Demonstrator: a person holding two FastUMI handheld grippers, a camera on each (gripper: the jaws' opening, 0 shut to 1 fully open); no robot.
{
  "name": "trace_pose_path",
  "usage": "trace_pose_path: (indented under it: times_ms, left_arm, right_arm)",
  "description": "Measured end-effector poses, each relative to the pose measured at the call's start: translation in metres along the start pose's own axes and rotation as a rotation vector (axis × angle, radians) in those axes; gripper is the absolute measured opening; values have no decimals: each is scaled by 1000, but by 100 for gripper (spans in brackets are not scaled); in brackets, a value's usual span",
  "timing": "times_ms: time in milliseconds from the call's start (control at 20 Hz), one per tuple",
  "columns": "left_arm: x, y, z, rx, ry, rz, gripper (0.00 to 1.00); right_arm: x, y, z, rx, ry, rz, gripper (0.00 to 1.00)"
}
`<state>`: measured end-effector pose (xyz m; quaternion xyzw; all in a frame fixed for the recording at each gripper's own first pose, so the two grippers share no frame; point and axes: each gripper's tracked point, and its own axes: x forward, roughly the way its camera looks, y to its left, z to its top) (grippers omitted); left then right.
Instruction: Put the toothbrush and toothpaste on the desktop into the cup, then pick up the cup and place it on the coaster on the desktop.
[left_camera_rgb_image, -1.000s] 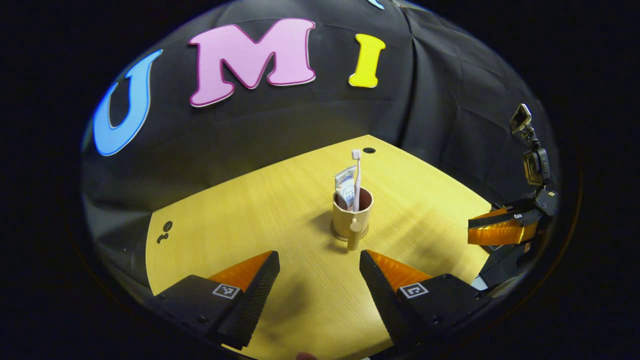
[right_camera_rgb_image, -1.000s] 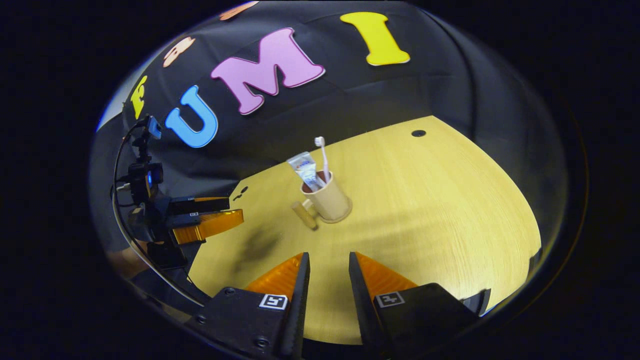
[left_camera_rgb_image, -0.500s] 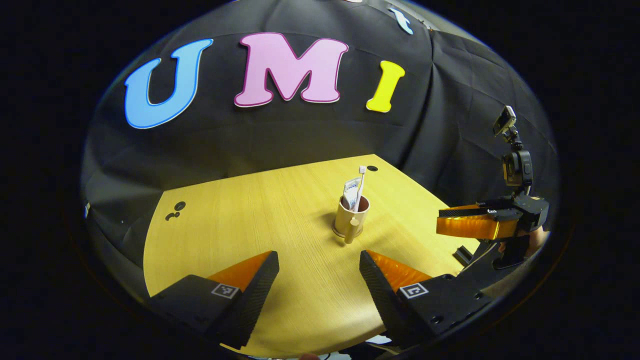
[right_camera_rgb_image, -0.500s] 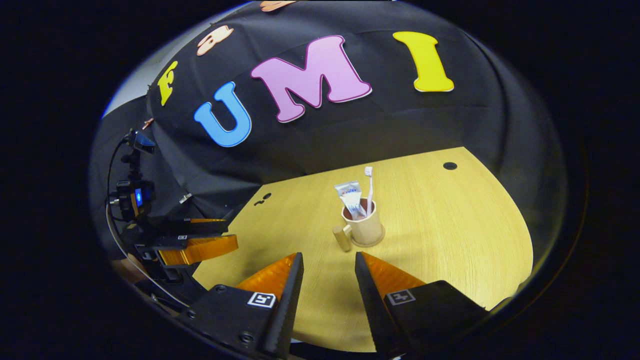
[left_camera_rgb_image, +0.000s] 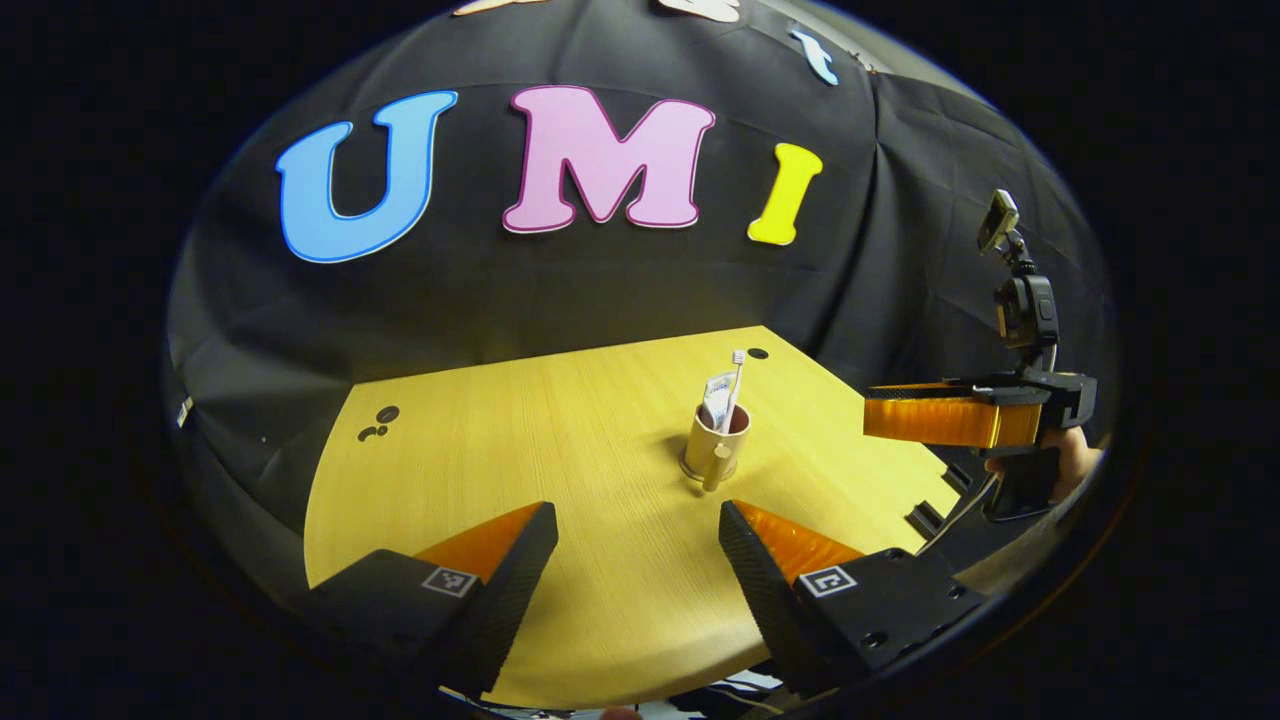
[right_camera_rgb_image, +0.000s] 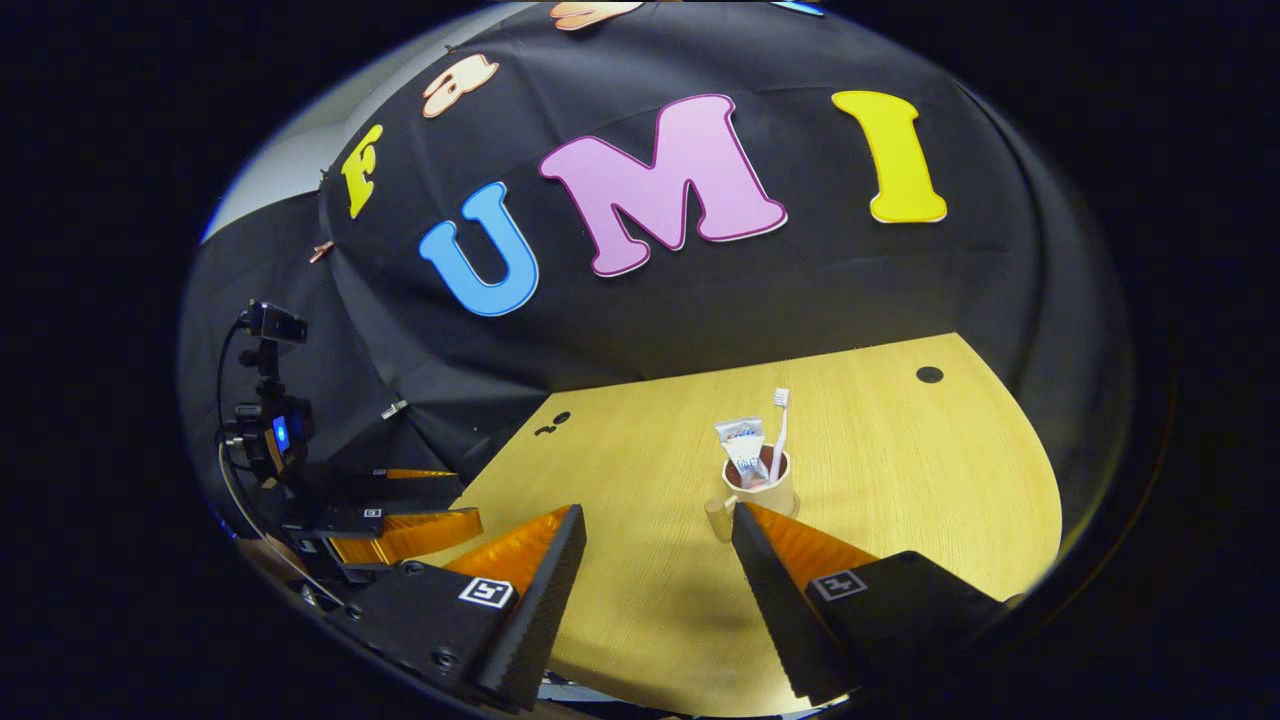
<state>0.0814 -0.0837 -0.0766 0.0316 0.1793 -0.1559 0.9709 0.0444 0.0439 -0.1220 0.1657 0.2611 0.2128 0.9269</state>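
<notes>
A beige cup (left_camera_rgb_image: 716, 447) stands upright near the middle of the wooden table (left_camera_rgb_image: 560, 440), its handle pointing toward me. A white toothbrush (left_camera_rgb_image: 736, 384) and a toothpaste tube (left_camera_rgb_image: 716, 396) stick up out of it. Under its base shows a thin round coaster (left_camera_rgb_image: 692, 471). My left gripper (left_camera_rgb_image: 636, 515) is open and empty, well short of the cup. In the right gripper view the cup (right_camera_rgb_image: 768, 492), toothbrush (right_camera_rgb_image: 780, 424) and toothpaste (right_camera_rgb_image: 744, 444) sit just beyond my right gripper (right_camera_rgb_image: 658, 515), which is open and holds nothing.
The right gripper (left_camera_rgb_image: 930, 418) hovers off the table's right edge, held by a hand (left_camera_rgb_image: 1068, 455). The left gripper (right_camera_rgb_image: 405, 530) shows low at the left. Small dark holes (left_camera_rgb_image: 387, 414) (right_camera_rgb_image: 929, 374) mark the tabletop. Black cloth walls stand behind.
Both grippers have drawn back from the cup, which now looks smaller and farther off. The right gripper's fingers have spread wider. The cup has stayed in place.
</notes>
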Motion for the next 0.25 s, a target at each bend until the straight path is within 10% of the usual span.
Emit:
trace_pose_path:
  times_ms: [100,150,200,250]
  left_arm:
    - [-1,1,3,-15,-10,8,100]
    - [-2,1,3,-16,-12,8,100]
    - [-2,-1,3,-11,-13,5,100]
    - [-2,-2,2,-3,-13,3,100]
  right_arm:
    - [2,4,1,-10,7,8,97]
    - [3,5,3,-11,5,11,84]
    - [4,8,5,-9,0,15,98]
    - [5,10,6,-8,0,18,84]
